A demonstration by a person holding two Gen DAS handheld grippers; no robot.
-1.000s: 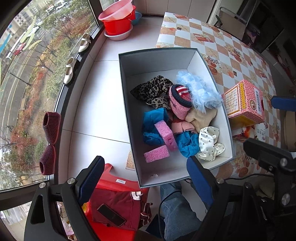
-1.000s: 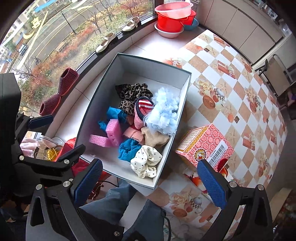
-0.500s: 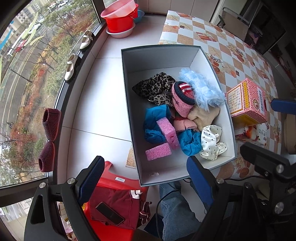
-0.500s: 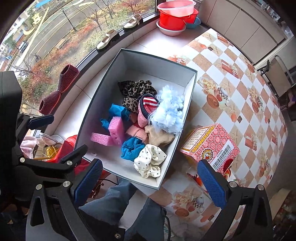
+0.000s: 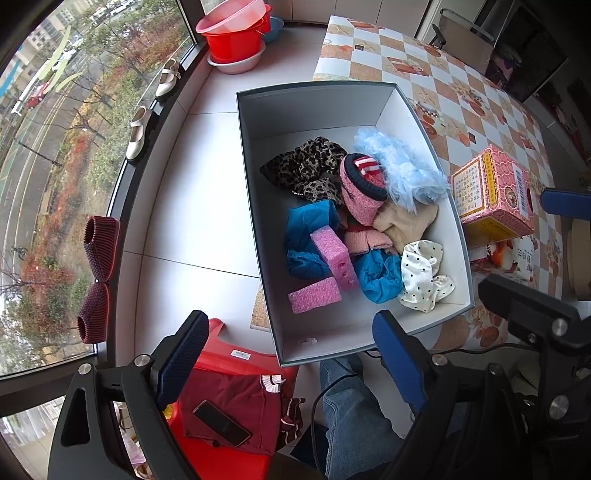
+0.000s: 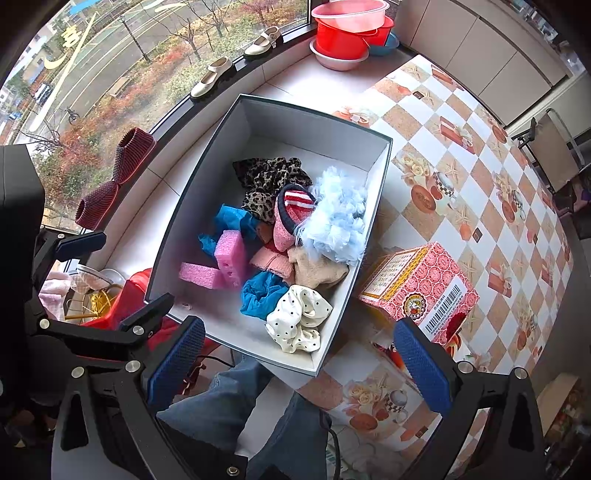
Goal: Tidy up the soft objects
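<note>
A grey open box [image 5: 258, 206] [image 6: 184, 236] sits at the table's edge. It holds several soft things: two pink sponges [image 5: 330, 253] [image 6: 231, 254], blue cloths [image 5: 308, 223], a leopard scrunchie [image 5: 303, 166], a pink knit hat [image 5: 360, 188], a pale blue fluffy piece [image 5: 402, 166] [image 6: 338, 221], a beige cloth [image 5: 404, 223] and a white dotted scrunchie [image 5: 423, 273] [image 6: 297, 317]. My left gripper [image 5: 288, 354] is open and empty, held above the box's near end. My right gripper [image 6: 299, 350] is open and empty, above the box's near right corner.
A pink carton [image 5: 495, 188] [image 6: 417, 288] stands right of the box on the checkered tablecloth [image 6: 461, 155]. A red stool with a maroon garment and a phone [image 5: 221, 422] is below left. Basins [image 5: 236, 33], shoes [image 5: 138, 133] and knit slippers [image 5: 98, 258] line the window sill.
Both grippers have drifted slightly, so the box has shifted a little in each view. Both stay open and empty. Nothing in the box has moved.
</note>
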